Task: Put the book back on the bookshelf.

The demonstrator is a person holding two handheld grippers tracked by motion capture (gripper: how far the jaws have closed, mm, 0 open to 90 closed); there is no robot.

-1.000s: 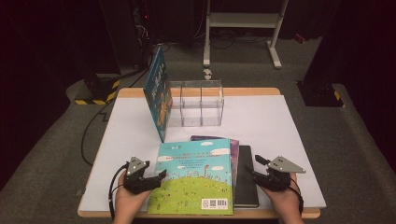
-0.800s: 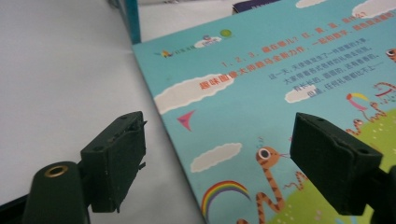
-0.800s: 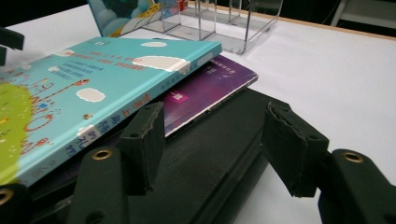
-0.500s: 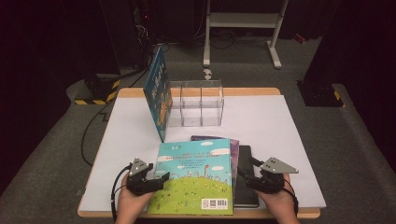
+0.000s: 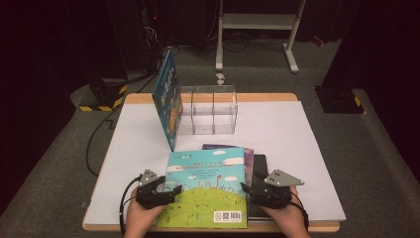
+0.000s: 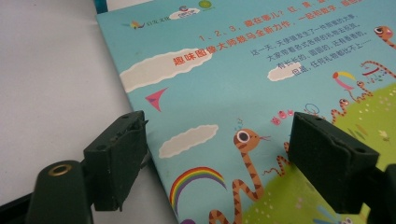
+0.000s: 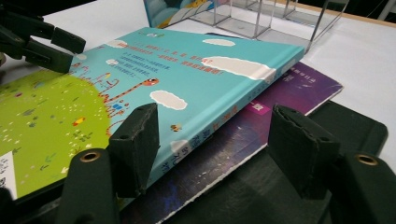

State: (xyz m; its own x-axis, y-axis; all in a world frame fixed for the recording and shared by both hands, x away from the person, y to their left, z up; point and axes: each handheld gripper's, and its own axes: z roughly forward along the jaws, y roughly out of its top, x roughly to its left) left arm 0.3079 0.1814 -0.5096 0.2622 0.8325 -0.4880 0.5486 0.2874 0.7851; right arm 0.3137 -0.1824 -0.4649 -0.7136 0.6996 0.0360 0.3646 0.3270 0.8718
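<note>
At the table's near edge, both grippers flank a picture book.
Beside the clear acrylic organizer (image 5: 208, 110), the blue-and-green picture book (image 5: 208, 186) tops a purple book (image 7: 275, 107) and a black book (image 7: 348, 123). Left gripper (image 5: 171, 192) is spread wide, straddling the picture book's left edge; right gripper (image 5: 246, 189) gapes astride its spine edge. Another book (image 5: 167, 99) leans against the organizer.

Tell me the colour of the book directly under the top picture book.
Purple, with a worn white edge; clearest in the right gripper view, beneath the blue-and-green picture book.
</note>
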